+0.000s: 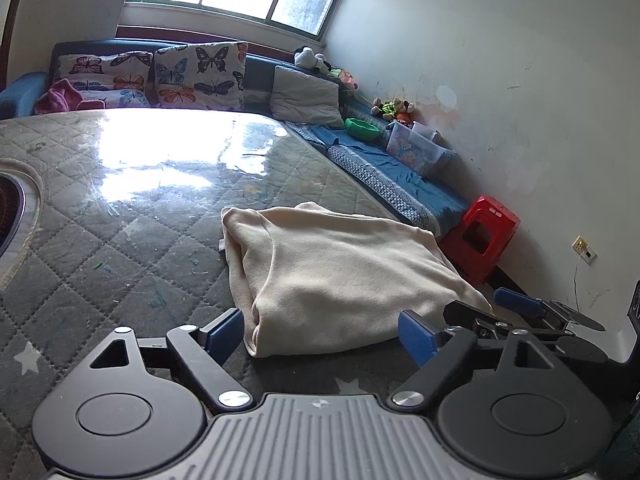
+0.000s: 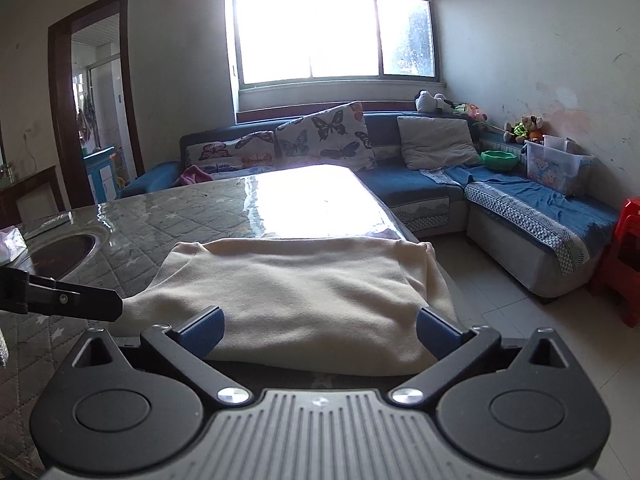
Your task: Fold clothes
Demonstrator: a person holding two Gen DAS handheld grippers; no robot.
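Lying folded into a compact cream bundle, the garment (image 1: 340, 276) sits just ahead of the left gripper (image 1: 320, 338) and right gripper (image 2: 320, 330), both wide open and empty; little folding looks left

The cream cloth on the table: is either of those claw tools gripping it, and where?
Nothing is held. The left gripper and right gripper are both open, near the cream cloth on its near edge.

Both wrist views low, close, facing the window, sharing cream garment (image 1: 340, 276) (image 2: 288, 300) and sofa (image 2: 420, 188)
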